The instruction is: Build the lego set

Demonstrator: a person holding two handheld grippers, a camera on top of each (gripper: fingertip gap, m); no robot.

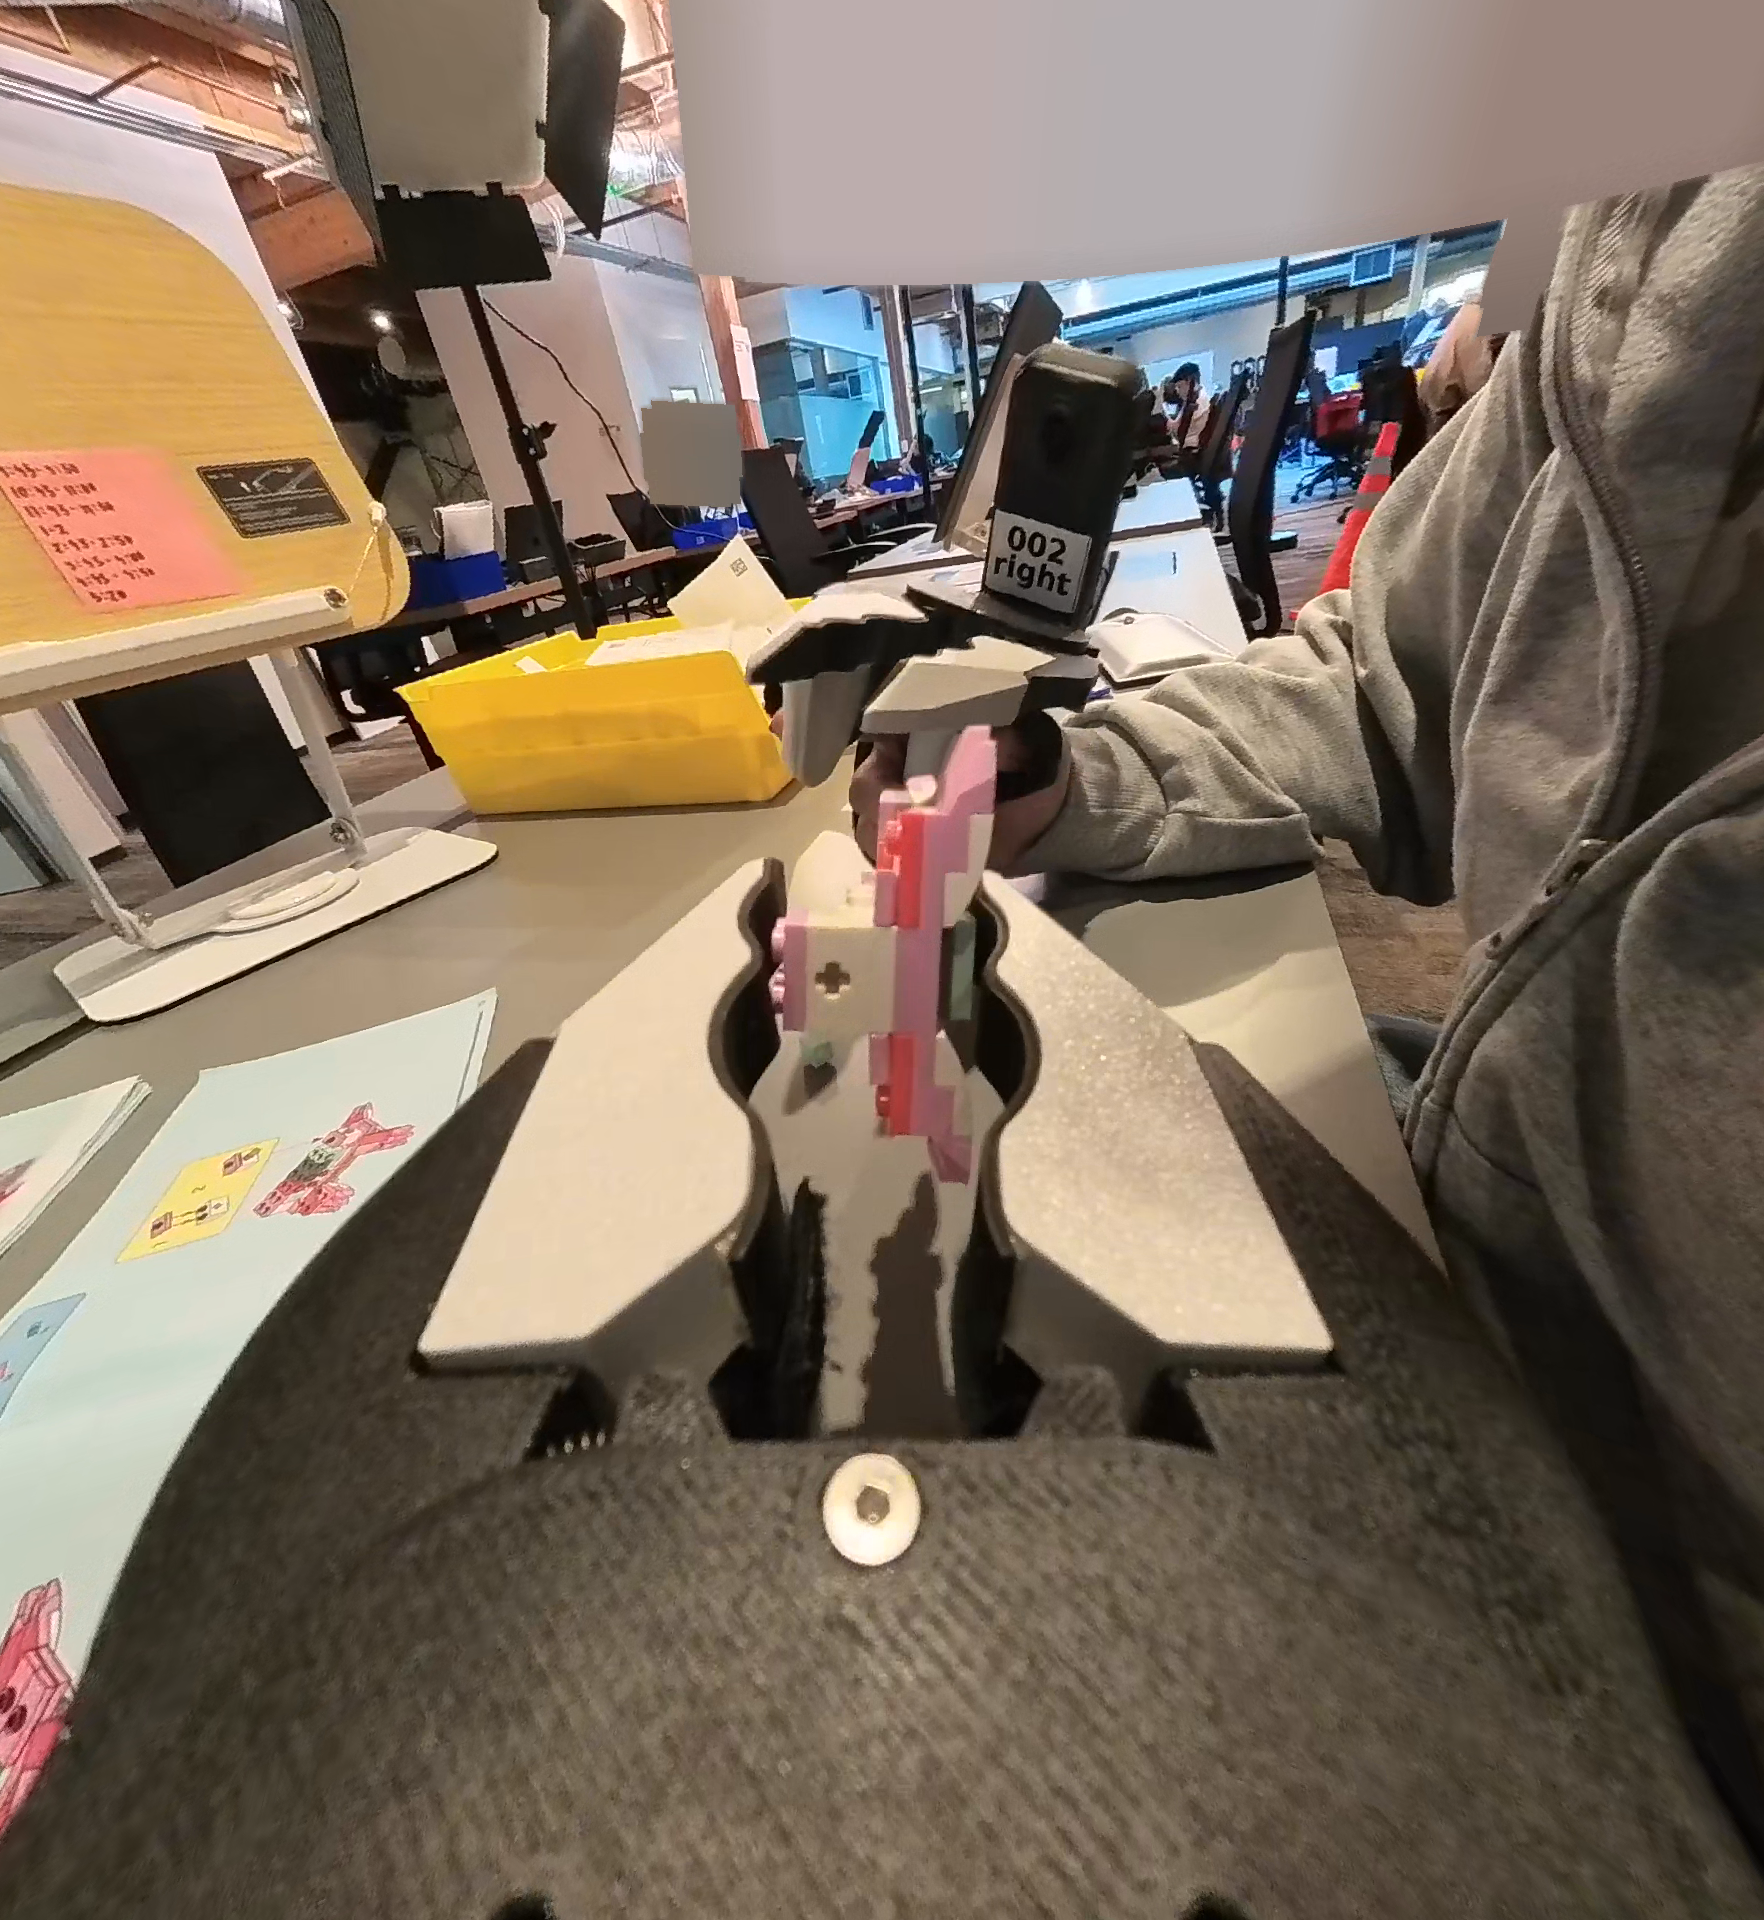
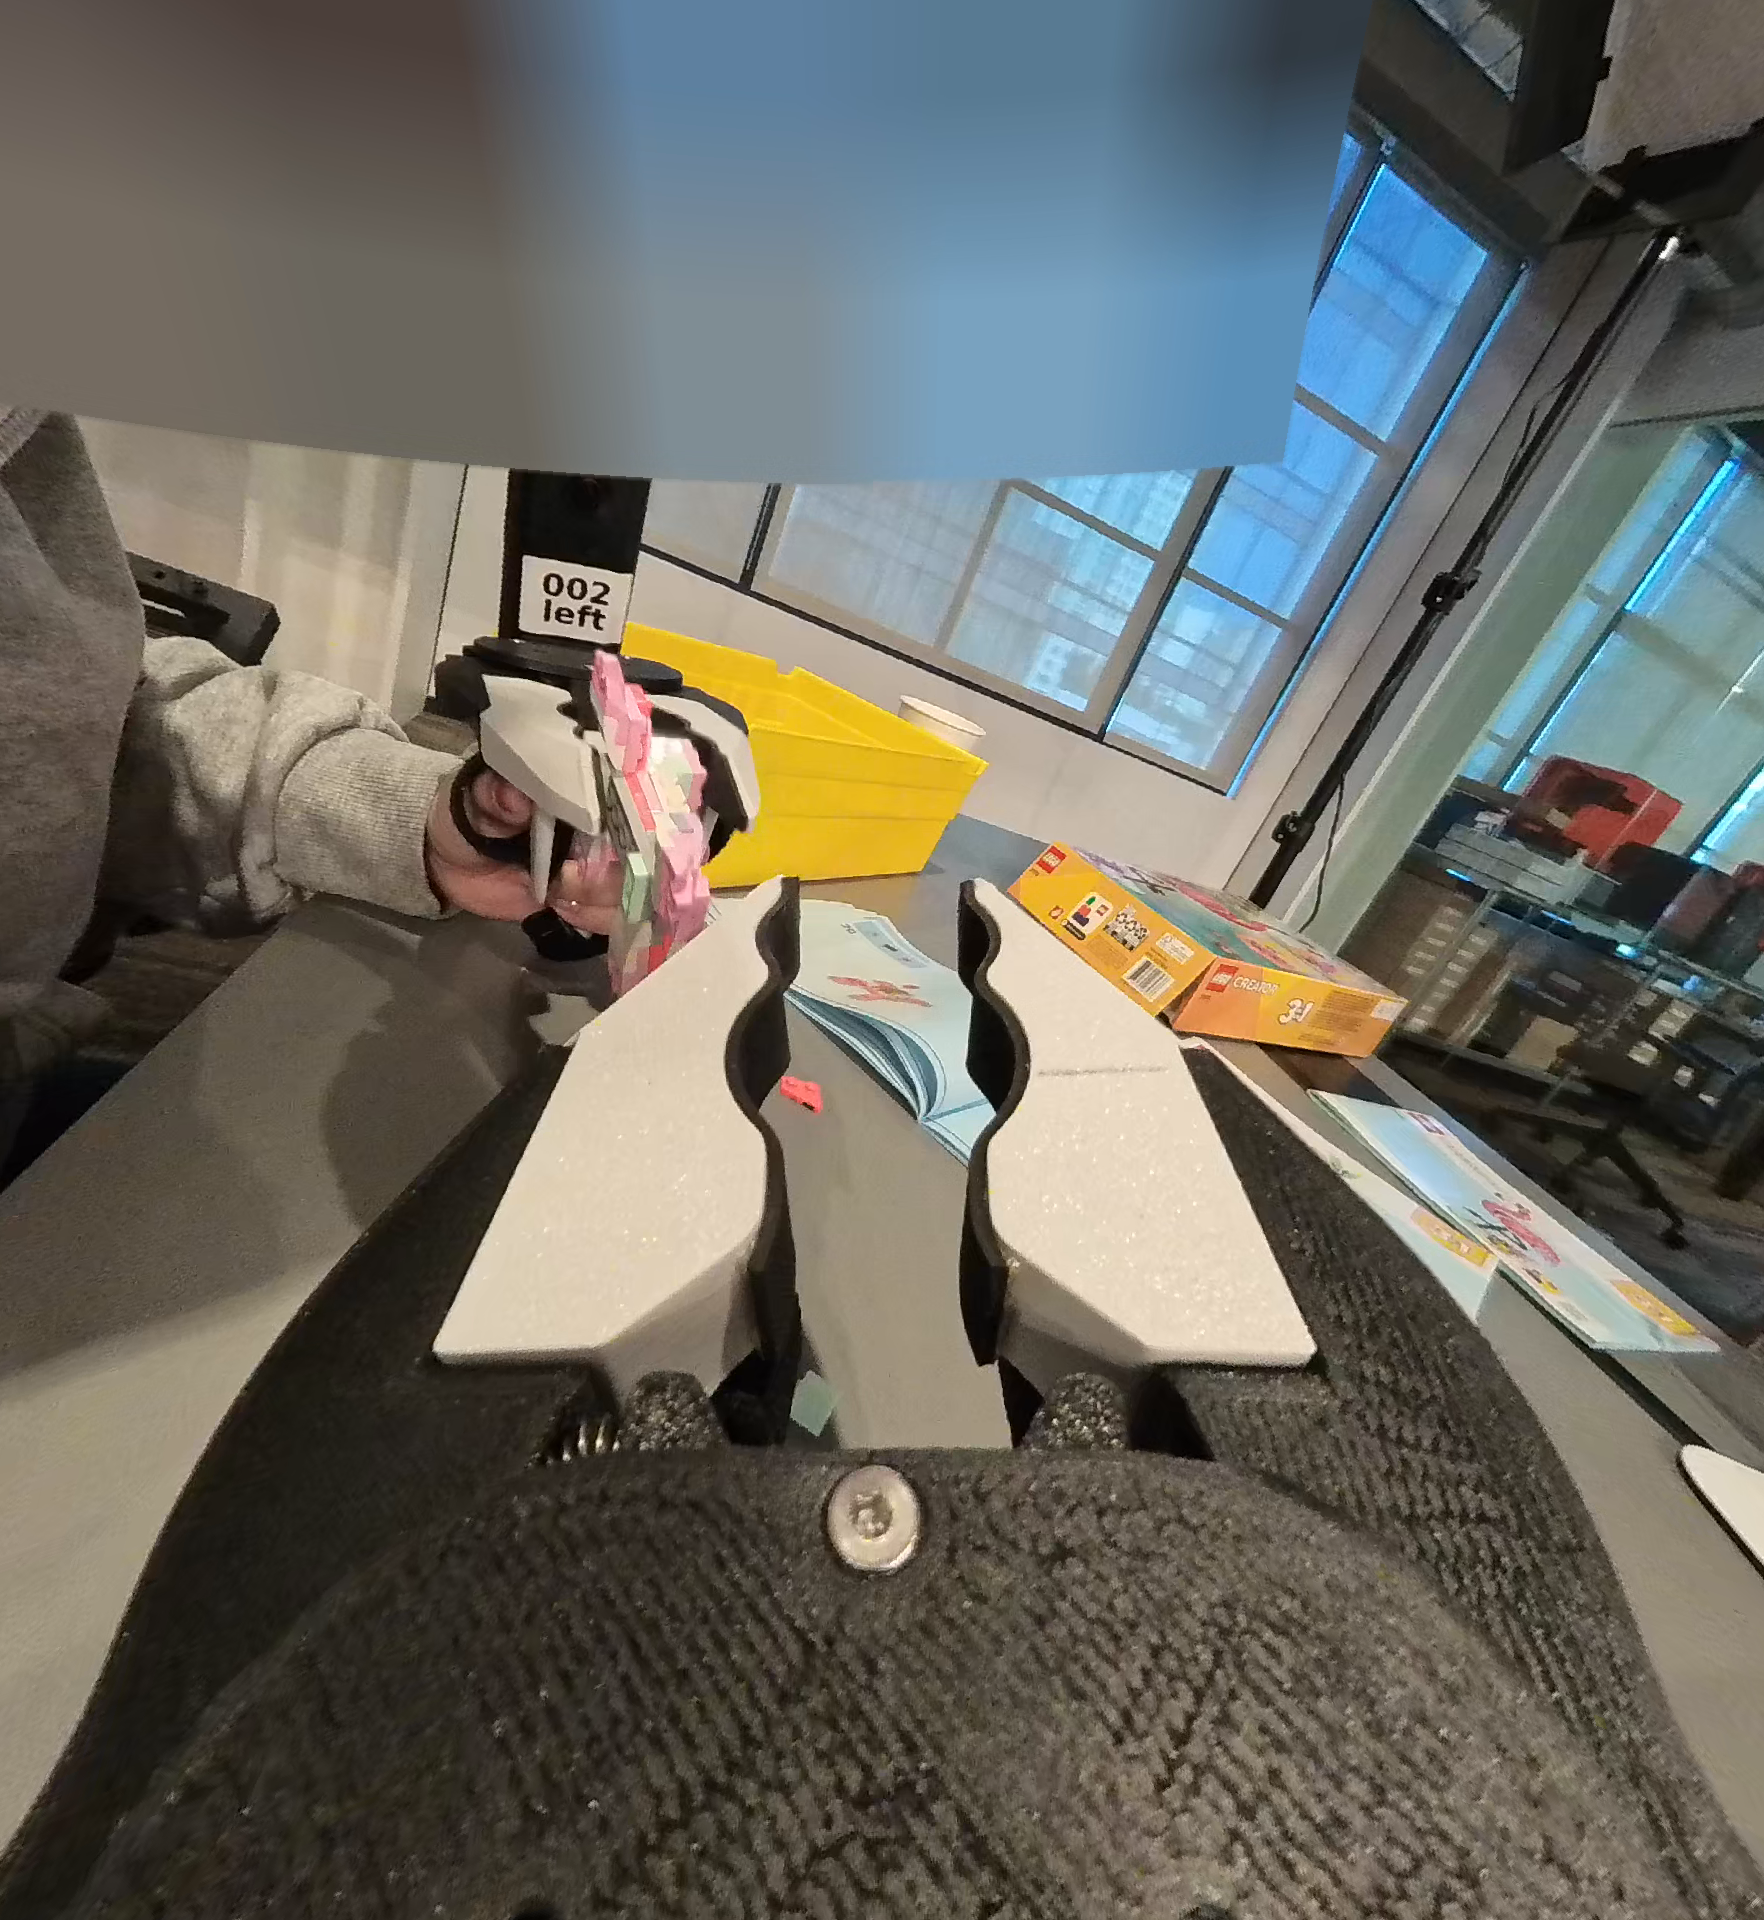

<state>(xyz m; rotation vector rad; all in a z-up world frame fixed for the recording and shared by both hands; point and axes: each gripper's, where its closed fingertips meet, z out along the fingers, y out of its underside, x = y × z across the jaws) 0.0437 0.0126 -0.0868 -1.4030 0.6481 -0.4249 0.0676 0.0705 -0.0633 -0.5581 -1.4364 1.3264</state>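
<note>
In the left wrist view, the left gripper (image 1: 873, 914) is clamped on a pink, red and white lego model (image 1: 893, 997), held upright between its fingers above the grey table (image 1: 587, 935). Beyond it hovers the right gripper (image 1: 857, 717), jaws apart, with a yellow bin (image 1: 597, 738) behind and an instruction sheet (image 1: 234, 1195) at left.

In the right wrist view, the right gripper (image 2: 873, 925) stands open with nothing between its fingers. A small red piece (image 2: 801, 1093), possibly a plate, lies on the table beside an open booklet (image 2: 888, 1018). The lego box (image 2: 1200, 961) rests farther right.
</note>
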